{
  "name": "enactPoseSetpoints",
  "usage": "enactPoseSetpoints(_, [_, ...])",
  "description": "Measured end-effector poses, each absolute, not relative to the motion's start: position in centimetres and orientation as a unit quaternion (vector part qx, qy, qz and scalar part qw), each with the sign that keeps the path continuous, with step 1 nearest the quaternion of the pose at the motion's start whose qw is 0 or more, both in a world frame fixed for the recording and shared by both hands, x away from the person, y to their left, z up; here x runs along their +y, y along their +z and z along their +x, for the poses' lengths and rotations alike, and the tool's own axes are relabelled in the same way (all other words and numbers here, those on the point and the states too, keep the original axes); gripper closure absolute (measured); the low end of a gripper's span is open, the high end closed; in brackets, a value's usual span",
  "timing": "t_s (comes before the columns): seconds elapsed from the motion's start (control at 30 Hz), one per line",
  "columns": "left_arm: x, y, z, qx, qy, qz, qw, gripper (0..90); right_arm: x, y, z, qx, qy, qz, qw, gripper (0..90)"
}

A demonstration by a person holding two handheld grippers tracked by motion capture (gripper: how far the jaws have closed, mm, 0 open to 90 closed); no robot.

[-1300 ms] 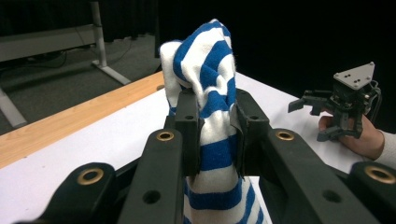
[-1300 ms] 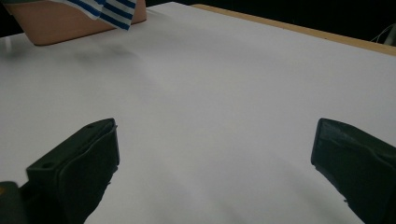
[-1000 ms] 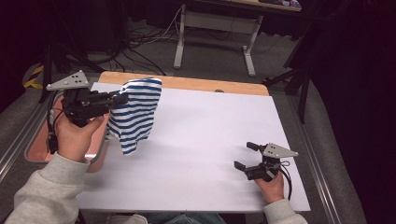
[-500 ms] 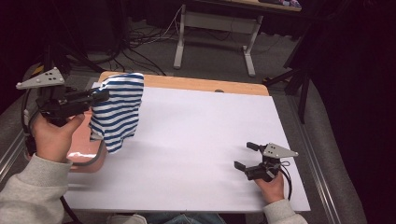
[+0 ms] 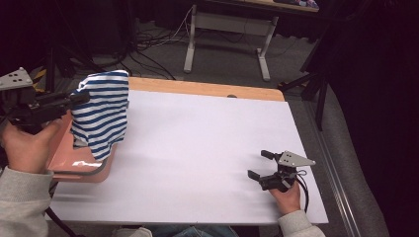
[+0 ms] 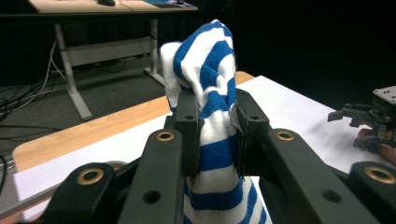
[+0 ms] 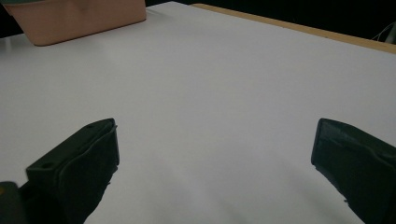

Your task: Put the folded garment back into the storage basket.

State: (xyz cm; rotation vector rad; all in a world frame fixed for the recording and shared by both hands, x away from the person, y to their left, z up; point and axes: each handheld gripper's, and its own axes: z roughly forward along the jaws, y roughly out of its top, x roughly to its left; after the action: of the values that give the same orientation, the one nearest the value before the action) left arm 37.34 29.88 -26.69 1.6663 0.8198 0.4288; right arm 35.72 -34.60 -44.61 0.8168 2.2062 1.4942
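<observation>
From the high view, a striped cloth (image 5: pixel 101 116) is seen clamped in the left claw (image 5: pixel 79 98), hanging below it over a pink bin (image 5: pixel 74 168). In the left claw view, the cloth (image 6: pixel 212 121) is pinched between the jaws. In the right claw view, the right claw (image 7: pixel 215 168) is held wide apart above the table (image 7: pixel 210 84).

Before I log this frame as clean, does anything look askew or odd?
Nothing is damaged or spilled. The striped cloth hangs bunched from the left gripper above the pink bin, whose corner juts past the table's left edge. The right gripper rests open on the white tabletop.
</observation>
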Motion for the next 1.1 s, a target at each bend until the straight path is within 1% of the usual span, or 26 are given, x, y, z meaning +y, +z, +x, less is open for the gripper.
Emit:
enactPoseSetpoints(0.43, [33.0, -26.9, 36.5, 0.373, 0.2, 0.704, 0.57, 75.1, -34.6, -44.6, 35.7, 0.78, 0.526, 0.289, 0.175, 1.2])
enactPoseSetpoints(0.6, [33.7, -27.1, 36.4, 0.38, 0.203, 0.706, 0.562, 75.1, -34.5, -44.6, 35.7, 0.781, 0.526, 0.288, 0.175, 1.2])
enactPoseSetpoints(0.93, [34.5, -28.6, 36.4, 0.394, 0.188, 0.715, 0.547, 75.1, -34.5, -44.7, 35.8, 0.781, 0.526, 0.287, 0.173, 1.2])
enactPoseSetpoints(1.1, [34.6, -30.0, 36.6, 0.402, 0.17, 0.72, 0.539, 75.1, -34.5, -44.7, 35.8, 0.782, 0.527, 0.286, 0.172, 1.2])
